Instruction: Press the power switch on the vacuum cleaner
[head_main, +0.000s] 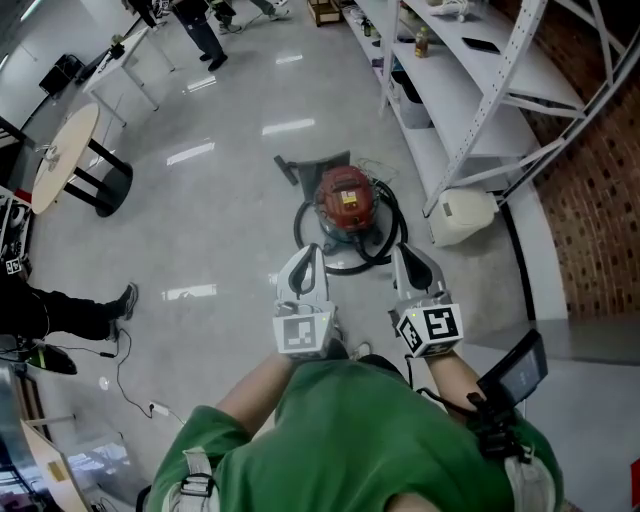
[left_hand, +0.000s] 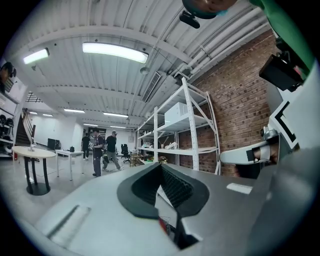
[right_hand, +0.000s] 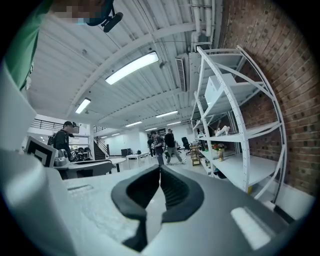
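Note:
A red-topped canister vacuum cleaner (head_main: 345, 198) stands on the grey floor, ringed by its black hose (head_main: 392, 240). Its nozzle (head_main: 290, 170) lies at the far left of it. In the head view my left gripper (head_main: 308, 258) and right gripper (head_main: 404, 258) hang side by side just short of the vacuum, above the near loop of the hose, touching neither. Both are shut with nothing between the jaws. The left gripper (left_hand: 161, 167) and right gripper (right_hand: 160, 170) cameras look out across the room, jaw tips meeting. I cannot make out the power switch.
A white shelf rack (head_main: 480, 90) runs along the brick wall (head_main: 590, 200) on the right, with a white box (head_main: 462, 215) at its foot. A round table (head_main: 65, 155) stands at the left. A person's leg (head_main: 70, 310) and floor cables (head_main: 120, 370) are nearby; other people (head_main: 200, 30) stand far back.

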